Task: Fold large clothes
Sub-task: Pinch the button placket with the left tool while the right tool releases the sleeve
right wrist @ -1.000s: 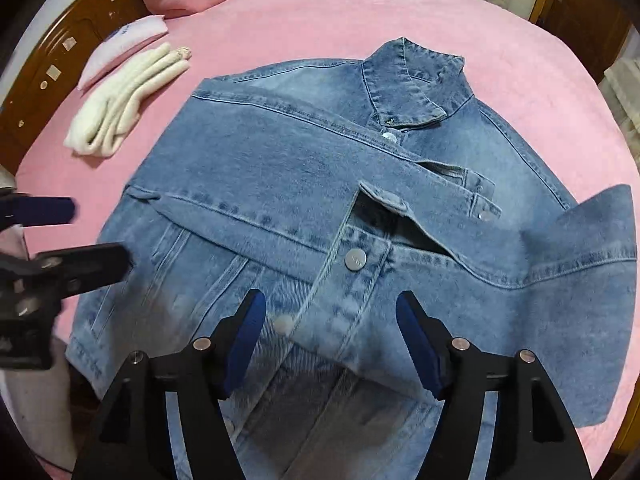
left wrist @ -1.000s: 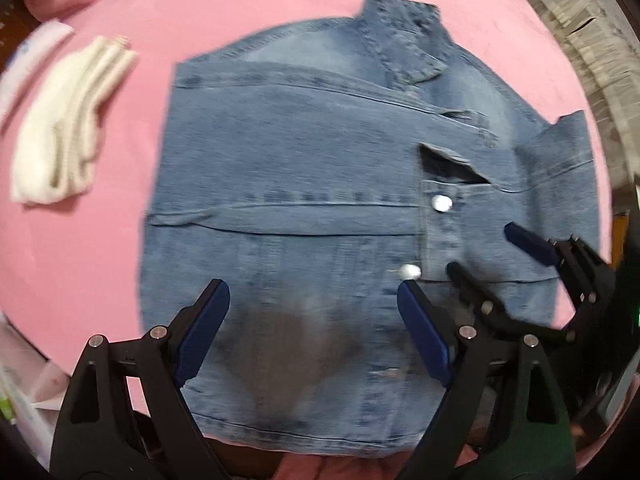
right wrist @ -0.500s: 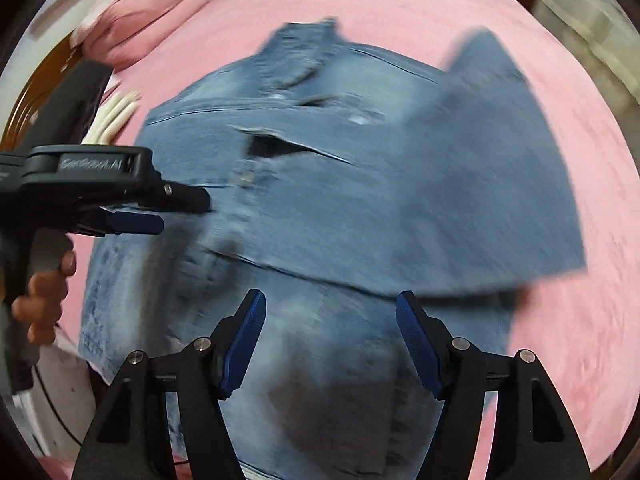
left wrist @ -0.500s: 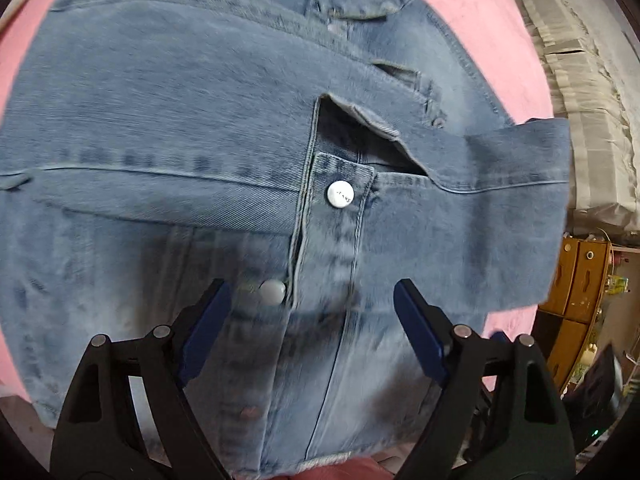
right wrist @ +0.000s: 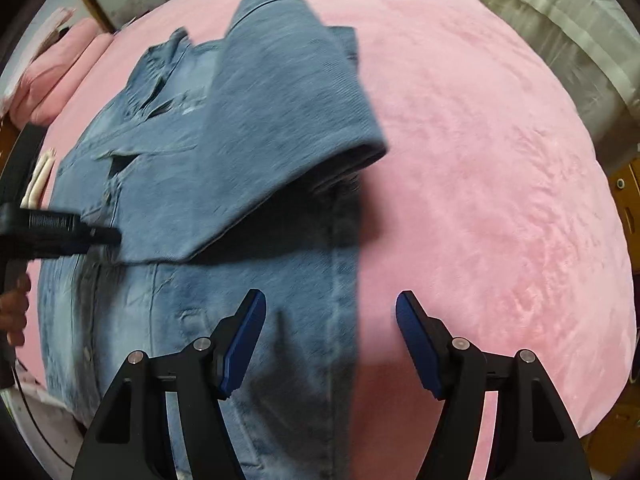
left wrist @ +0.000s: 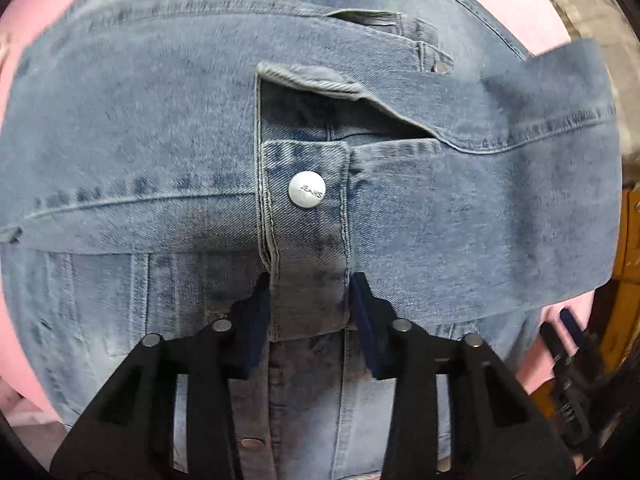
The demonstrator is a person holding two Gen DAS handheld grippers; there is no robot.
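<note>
While left gripper (left wrist: 310, 300) jaws pinch denim jacket (left wrist: 160, 152) cuff, right gripper (right wrist: 330, 340) jaws spread; collar cropped, blurred.

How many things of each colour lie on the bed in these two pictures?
Blue: 1, the denim jacket
White: 1, the folded white cloth
Pink: 1, the pink bundle at the far end of the pink bed
Total: 3

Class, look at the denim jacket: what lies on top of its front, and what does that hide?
A folded sleeve lies across the denim jacket, its cuff between the left gripper fingers. The jacket front beneath it is hidden.
</note>
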